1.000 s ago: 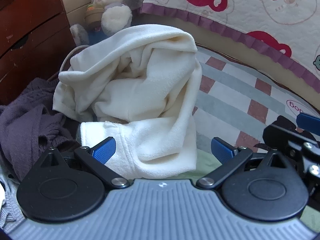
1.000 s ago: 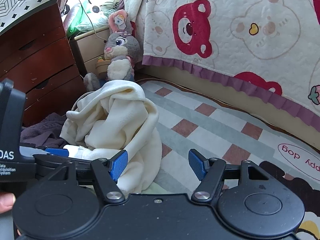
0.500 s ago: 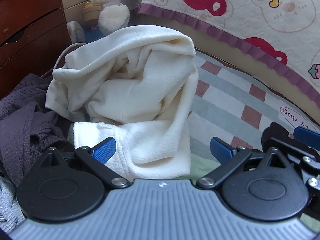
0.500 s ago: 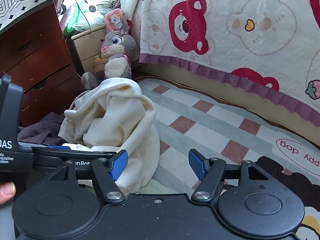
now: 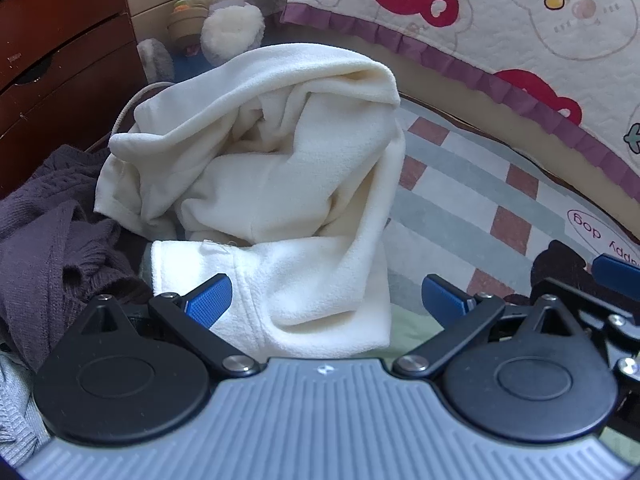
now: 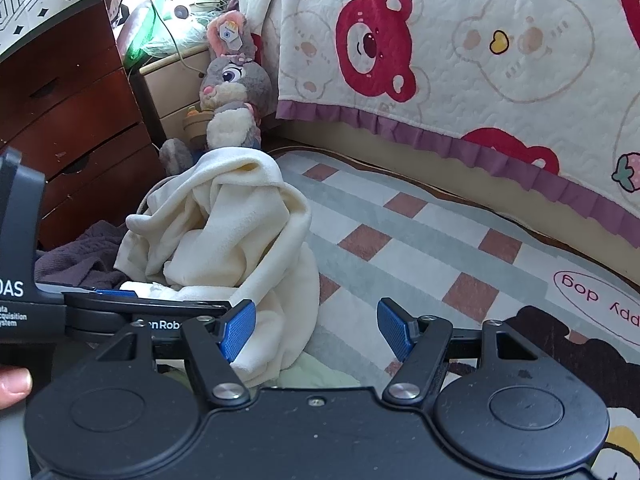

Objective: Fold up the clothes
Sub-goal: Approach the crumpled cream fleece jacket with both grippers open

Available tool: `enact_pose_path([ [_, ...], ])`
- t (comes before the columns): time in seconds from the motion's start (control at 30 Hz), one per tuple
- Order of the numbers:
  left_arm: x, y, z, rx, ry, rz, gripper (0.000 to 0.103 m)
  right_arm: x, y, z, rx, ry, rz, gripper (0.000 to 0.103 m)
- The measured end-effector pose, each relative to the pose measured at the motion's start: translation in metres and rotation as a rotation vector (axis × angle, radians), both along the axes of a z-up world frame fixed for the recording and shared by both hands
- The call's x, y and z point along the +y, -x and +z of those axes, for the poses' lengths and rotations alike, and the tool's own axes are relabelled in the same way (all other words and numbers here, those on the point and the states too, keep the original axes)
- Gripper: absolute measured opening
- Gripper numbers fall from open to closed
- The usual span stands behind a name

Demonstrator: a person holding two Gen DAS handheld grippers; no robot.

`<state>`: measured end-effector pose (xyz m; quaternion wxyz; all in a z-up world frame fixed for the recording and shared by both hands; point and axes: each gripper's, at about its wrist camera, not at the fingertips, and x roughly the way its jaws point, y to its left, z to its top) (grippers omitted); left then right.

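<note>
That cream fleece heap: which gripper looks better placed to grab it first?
Probably the left gripper: the cream fleece garment lies between its open jaws. The right gripper frames mostly checked rug.

Both views ride low on hand-held grippers, looking forward and downward along blue-padded fingers. The left wrist view sits close to the crumpled cream fleece garment point(image 5: 272, 200), which fills the space between and beyond its fingers. The right wrist view stands further back; the same garment point(image 6: 224, 248) lies beyond its left finger. Both views share the grey plush rabbit point(image 5: 230, 4) point(image 6: 232, 96), the checked floor mat point(image 5: 472, 200) point(image 6: 420, 240) and the bear-print quilt point(image 5: 500, 12) point(image 6: 460, 48) beyond the fingers.
</note>
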<state>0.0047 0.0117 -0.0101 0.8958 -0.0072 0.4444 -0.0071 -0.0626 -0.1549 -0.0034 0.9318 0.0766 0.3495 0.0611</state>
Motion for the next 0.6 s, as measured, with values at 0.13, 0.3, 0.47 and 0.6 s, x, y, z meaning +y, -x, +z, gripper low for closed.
enact_pose_path([
  [0.13, 0.0012, -0.0006, -0.0004, 0.002, 0.003, 0.004, 0.103, -0.0003, -0.0020, -0.0002, 0.006, 0.001, -0.003, 0.072],
  [0.3, 0.0033, -0.0012, -0.0011, 0.006, 0.007, 0.008, 0.103, 0.0007, -0.0017, -0.0016, 0.011, 0.002, -0.004, 0.072],
  [0.47, 0.0046, -0.0011, -0.0018, 0.011, 0.012, 0.008, 0.103, 0.0014, -0.0029, -0.0026, 0.018, 0.005, -0.007, 0.072],
  [0.6, 0.0051, -0.0023, -0.0029, 0.019, 0.015, 0.005, 0.103, 0.0014, -0.0043, -0.0039, 0.024, 0.006, -0.013, 0.072],
])
